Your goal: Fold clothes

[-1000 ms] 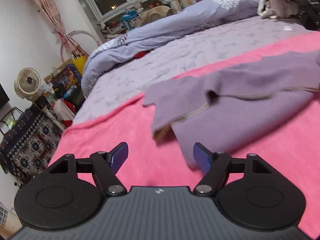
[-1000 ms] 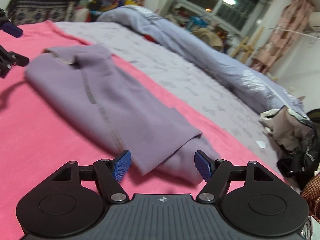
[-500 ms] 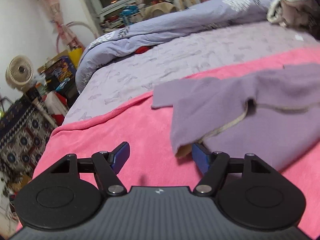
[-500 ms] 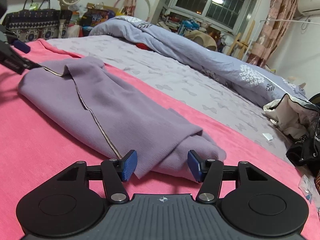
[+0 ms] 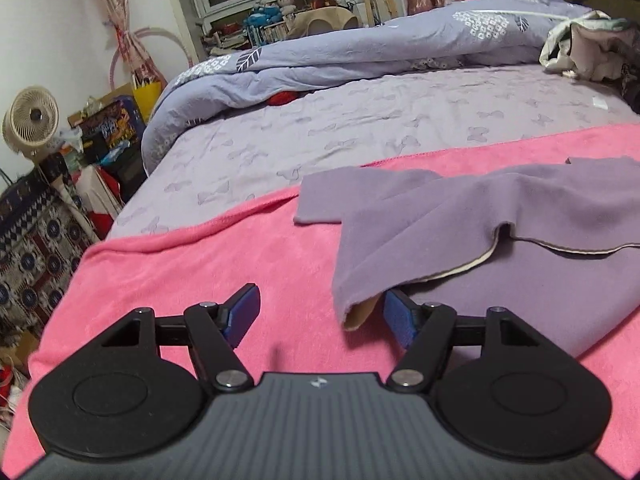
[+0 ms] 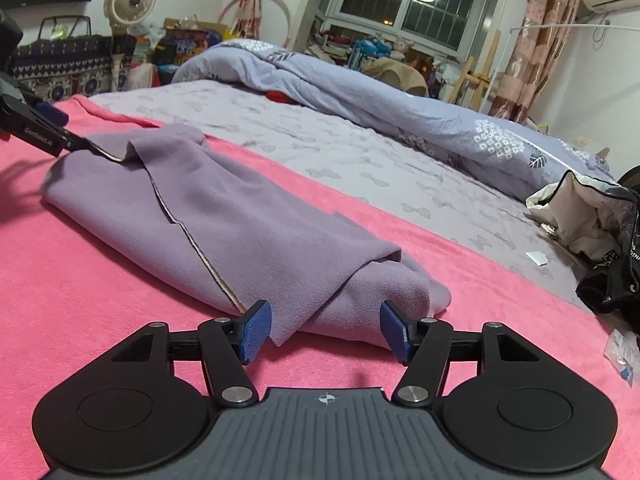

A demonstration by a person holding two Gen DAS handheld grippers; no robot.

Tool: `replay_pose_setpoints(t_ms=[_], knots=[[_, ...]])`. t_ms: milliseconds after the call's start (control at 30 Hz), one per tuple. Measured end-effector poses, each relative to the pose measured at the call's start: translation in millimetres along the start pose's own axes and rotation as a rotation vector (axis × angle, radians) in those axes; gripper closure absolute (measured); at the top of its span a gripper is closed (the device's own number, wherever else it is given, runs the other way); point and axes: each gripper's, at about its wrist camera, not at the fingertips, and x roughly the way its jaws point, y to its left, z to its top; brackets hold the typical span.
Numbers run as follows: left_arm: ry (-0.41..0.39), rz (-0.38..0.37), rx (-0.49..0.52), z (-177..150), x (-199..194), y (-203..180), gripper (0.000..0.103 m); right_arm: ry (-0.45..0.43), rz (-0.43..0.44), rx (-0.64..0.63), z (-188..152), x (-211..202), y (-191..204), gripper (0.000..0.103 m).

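Purple garment (image 5: pixel 520 232) lies loosely folded on a pink blanket (image 5: pixel 200 272) spread over the near part of the bed (image 5: pixel 360 120); in the left wrist view it fills the 2 to 4 o'clock area, in the right wrist view it runs from 10 o'clock down to centre.

Left claw (image 5: pixel 320 316): jaws apart, nothing clamped. A turned-up corner of the garment with a pale lining edge hangs just inside the right-hand blue pad (image 5: pixel 398 316), close to it; contact cannot be told. Left-hand pad sits over bare blanket.

Right claw (image 6: pixel 324 330): jaws have just been opening after a brief narrowing. The near end of the garment (image 6: pixel 240 232) bulges between the two blue pads (image 6: pixel 256 330), pads flanking it, not pressing it.

In the right wrist view the left claw (image 6: pixel 40 128) shows at 9 o'clock, its tip at the garment's far corner.

Beyond: lilac sheet, then a bunched blue-grey duvet (image 6: pixel 380 96) at 12 o'clock. Heap of clothes (image 6: pixel 592 216) at 3 o'clock. Fan (image 5: pixel 30 120) at 9 o'clock in the left view.
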Motion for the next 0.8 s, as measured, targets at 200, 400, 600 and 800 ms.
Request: replay_pose_setpoints(t_ms=[200, 400, 600, 800], knots=[[-0.005, -0.004, -0.065, -1.2, -5.1, 11.7, 0.035, 0.006, 0.010, -0.005, -3.0, -2.8, 2.8, 0.040], [-0.001, -0.021, -0.067, -6.0, -6.2, 12.5, 0.035, 0.011, 0.014, -0.010, -4.6, -2.5, 5.4, 0.037], [0.017, -0.005, -0.071, -5.9, 3.8, 8.2, 0.035, 0.016, 0.022, -0.011, -6.3, -1.5, 8.3, 0.036], [0.009, 0.011, -0.110, 3.5, 19.4, 4.6, 0.035, 0.007, 0.024, -0.012, -7.4, -3.3, 11.7, 0.035]])
